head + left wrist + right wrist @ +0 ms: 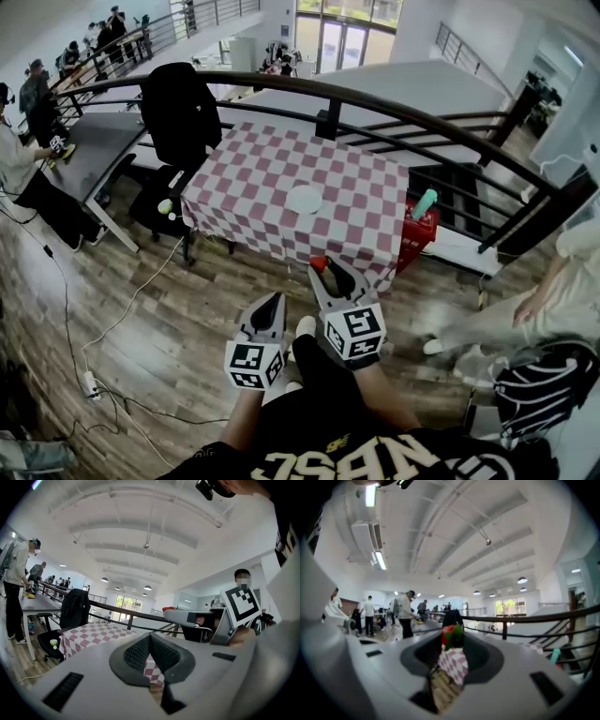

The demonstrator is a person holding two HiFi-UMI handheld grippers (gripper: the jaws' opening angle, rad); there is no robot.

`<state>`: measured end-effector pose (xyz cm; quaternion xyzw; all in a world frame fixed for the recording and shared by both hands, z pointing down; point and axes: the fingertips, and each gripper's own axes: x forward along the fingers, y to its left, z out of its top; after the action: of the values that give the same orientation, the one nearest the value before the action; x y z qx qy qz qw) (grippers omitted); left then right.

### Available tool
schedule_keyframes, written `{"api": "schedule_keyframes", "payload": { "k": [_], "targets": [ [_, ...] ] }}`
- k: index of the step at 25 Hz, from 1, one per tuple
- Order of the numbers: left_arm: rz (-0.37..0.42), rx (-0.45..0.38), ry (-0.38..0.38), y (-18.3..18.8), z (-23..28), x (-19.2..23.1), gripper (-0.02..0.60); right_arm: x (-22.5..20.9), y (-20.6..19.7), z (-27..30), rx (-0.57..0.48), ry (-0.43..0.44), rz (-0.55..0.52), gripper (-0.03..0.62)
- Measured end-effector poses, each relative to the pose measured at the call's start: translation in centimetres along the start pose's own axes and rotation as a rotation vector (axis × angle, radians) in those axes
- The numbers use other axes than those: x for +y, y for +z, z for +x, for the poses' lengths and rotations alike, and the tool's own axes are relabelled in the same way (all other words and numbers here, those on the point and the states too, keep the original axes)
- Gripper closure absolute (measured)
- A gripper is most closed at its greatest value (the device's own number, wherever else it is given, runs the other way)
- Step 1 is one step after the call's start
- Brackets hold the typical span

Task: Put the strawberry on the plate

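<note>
We hold the strawberry [319,264] clamped in our right gripper [328,273] at lower centre, not yet over the plate [305,199] on the table [251,169] above, and our left gripper [276,302] is closed on nothing.

Blurred strawberry [448,633], sides hidden by right tool [450,639] jaws.

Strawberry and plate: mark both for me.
strawberry [446,633], right gripper view, red body between the jaws.
plate [305,199], head view, middle of its white face.
</note>
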<state>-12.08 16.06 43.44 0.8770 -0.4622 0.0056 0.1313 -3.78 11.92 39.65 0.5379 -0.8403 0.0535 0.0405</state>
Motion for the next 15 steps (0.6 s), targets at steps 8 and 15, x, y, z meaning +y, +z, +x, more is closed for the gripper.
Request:
{"api": "schedule_keyframes", "payload": {
  "k": [8, 15],
  "targets": [
    [0.034, 0.005, 0.001, 2.9, 7.8, 5.8, 0.572, -3.5, 2.0, 10.4, -0.027, 0.022, 0.022, 0.447],
    [0.076, 0.004, -0.012, 6.7, 16.6, 9.5, 0.572, -9.1, 5.7, 18.6, -0.079, 0.020, 0.031, 0.447]
  ]
}}
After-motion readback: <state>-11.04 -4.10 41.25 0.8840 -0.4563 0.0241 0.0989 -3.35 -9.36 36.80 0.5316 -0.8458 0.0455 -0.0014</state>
